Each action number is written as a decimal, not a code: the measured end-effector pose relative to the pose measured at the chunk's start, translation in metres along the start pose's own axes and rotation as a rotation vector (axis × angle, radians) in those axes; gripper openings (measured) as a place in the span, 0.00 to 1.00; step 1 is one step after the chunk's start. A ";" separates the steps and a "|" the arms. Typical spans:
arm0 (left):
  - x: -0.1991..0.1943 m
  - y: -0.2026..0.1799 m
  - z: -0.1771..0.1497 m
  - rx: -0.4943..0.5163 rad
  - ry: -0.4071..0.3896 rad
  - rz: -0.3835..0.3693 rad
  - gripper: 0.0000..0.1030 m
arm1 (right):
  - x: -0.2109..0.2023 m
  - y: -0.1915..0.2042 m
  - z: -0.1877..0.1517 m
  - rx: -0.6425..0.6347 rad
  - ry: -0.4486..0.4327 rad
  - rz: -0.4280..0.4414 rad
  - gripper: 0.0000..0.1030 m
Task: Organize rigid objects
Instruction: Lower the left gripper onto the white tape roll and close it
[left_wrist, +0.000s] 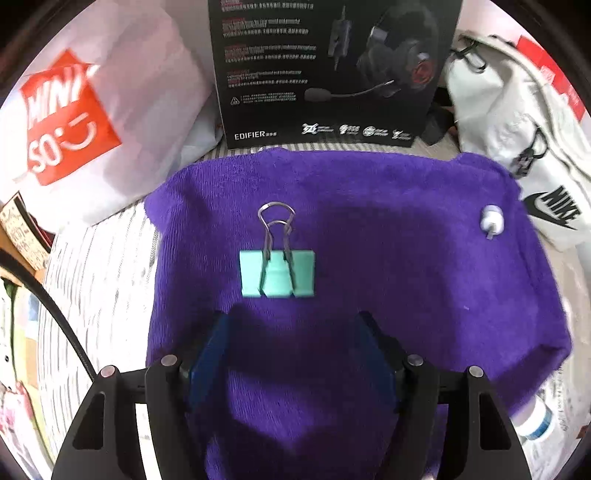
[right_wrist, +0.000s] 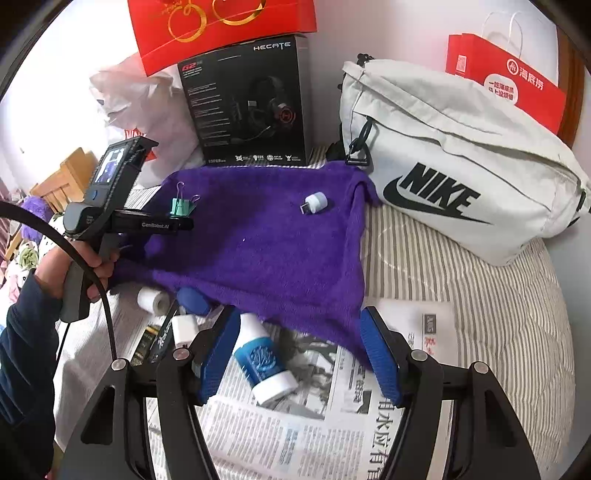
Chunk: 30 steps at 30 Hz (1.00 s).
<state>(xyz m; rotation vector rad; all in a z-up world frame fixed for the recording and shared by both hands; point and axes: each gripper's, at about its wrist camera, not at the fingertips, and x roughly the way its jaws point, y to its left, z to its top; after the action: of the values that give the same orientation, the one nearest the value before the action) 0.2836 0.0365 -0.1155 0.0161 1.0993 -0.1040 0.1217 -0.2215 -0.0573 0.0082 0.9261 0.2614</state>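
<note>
The left tool (left_wrist: 291, 325) hangs over a purple towel (left_wrist: 369, 258) with its blue-padded jaws spread wide and nothing between them. Just ahead of its tips, apart from them, lies a mint-green binder clip (left_wrist: 277, 273). The clip rests flat on the towel, its two silver wire handles folded together and pointing away from the tool; its body is a clean rectangle with a smooth, matte look. Farther to the right on the same towel sits a small white plug-shaped adapter (left_wrist: 491, 219) with a short metal end, well apart from the clip.

The right tool (right_wrist: 301, 347) is also wide open and empty, held above a sheet of newspaper (right_wrist: 295, 424) spread on a striped bed (right_wrist: 480, 295). Between its jaws, lower down, a blue-and-white bottle (right_wrist: 264, 358) lies on its side on the newspaper, partly under the towel's edge. A white roll (right_wrist: 151, 301) and a small white block (right_wrist: 183, 326) lie near it to the left.

From the right wrist view the left tool appears at the towel's left edge, gripped by a hand (right_wrist: 74, 266), with the clip beside its front end.

Behind the towel stand a black headphone box (right_wrist: 251, 107), a white plastic bag (left_wrist: 92, 110) and a pale sports bag (right_wrist: 461, 166).
</note>
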 end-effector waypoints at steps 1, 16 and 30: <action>-0.007 -0.002 -0.005 0.000 -0.012 0.008 0.66 | 0.000 0.000 -0.001 0.003 0.001 0.002 0.65; -0.093 -0.026 -0.096 0.005 -0.096 -0.090 0.66 | -0.026 0.003 -0.025 0.024 -0.024 0.019 0.65; -0.046 -0.030 -0.105 -0.066 -0.018 -0.111 0.55 | -0.021 -0.005 -0.043 0.039 0.005 -0.004 0.65</action>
<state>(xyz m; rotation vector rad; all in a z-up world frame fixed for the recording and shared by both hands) 0.1672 0.0169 -0.1213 -0.1054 1.0851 -0.1671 0.0764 -0.2353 -0.0671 0.0412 0.9359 0.2398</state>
